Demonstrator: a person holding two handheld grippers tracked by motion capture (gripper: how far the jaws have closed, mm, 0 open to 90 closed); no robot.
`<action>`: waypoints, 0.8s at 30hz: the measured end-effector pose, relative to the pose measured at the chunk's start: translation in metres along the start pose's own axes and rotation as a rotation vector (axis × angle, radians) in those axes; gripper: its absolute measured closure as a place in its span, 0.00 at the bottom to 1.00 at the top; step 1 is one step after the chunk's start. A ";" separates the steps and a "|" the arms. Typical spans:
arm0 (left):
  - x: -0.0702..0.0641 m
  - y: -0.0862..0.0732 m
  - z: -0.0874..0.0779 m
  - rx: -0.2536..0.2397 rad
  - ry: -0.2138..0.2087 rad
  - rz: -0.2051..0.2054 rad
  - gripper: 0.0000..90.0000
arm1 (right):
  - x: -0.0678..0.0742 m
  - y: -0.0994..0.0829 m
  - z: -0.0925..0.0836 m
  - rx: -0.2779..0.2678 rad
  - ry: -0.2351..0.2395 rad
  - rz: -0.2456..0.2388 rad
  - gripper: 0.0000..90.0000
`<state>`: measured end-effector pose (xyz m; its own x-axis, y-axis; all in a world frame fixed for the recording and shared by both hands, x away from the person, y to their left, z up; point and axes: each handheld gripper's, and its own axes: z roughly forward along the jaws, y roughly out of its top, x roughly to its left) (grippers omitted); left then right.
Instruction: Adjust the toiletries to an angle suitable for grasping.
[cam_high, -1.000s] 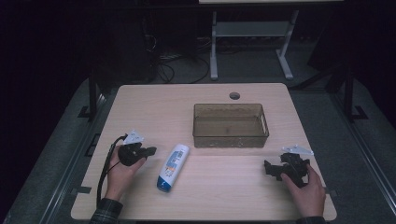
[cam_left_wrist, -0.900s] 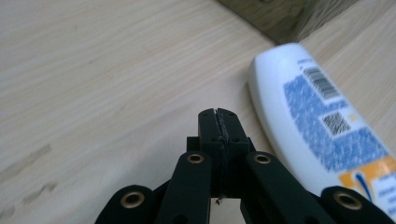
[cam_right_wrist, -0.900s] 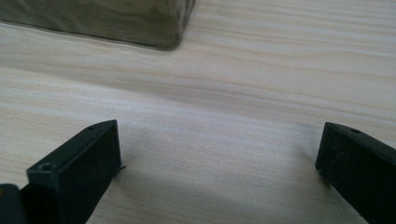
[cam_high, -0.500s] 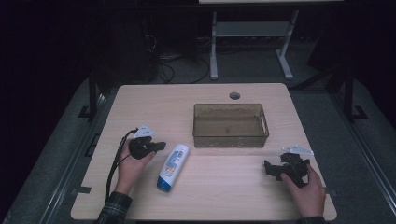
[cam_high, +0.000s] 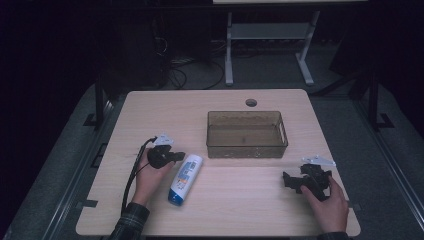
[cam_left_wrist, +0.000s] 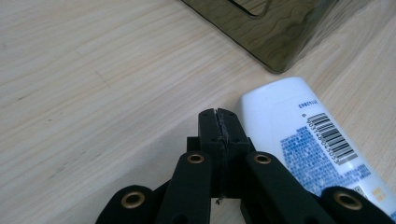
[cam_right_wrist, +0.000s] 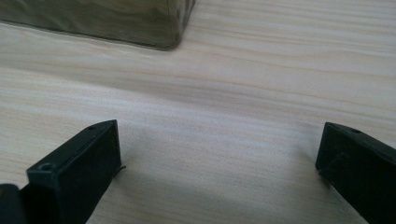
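White plastic, the bottle lay flat on the wooden surface, in front of the tinted bin. The left hand-held gripper sat just beside the bottle's upper end, jaws clenched on nothing, perhaps touching it. The right hand-held gripper rested well apart, jaws spread wide.
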<state>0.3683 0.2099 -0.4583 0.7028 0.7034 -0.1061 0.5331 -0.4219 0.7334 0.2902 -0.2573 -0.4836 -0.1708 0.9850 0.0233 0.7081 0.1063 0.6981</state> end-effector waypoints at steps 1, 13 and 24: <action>-0.001 0.000 0.001 0.005 -0.004 0.000 1.00 | 0.000 0.000 0.000 0.000 0.000 0.000 0.00; -0.009 0.004 0.008 0.017 -0.028 0.022 1.00 | 0.000 0.000 0.000 0.000 0.000 0.000 0.00; -0.023 0.011 0.017 0.048 -0.071 0.064 1.00 | 0.000 0.000 0.000 0.000 0.000 0.000 0.00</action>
<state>0.3657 0.1794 -0.4593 0.7669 0.6324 -0.1091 0.5068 -0.4924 0.7076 0.2902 -0.2572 -0.4835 -0.1706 0.9851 0.0235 0.7082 0.1060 0.6980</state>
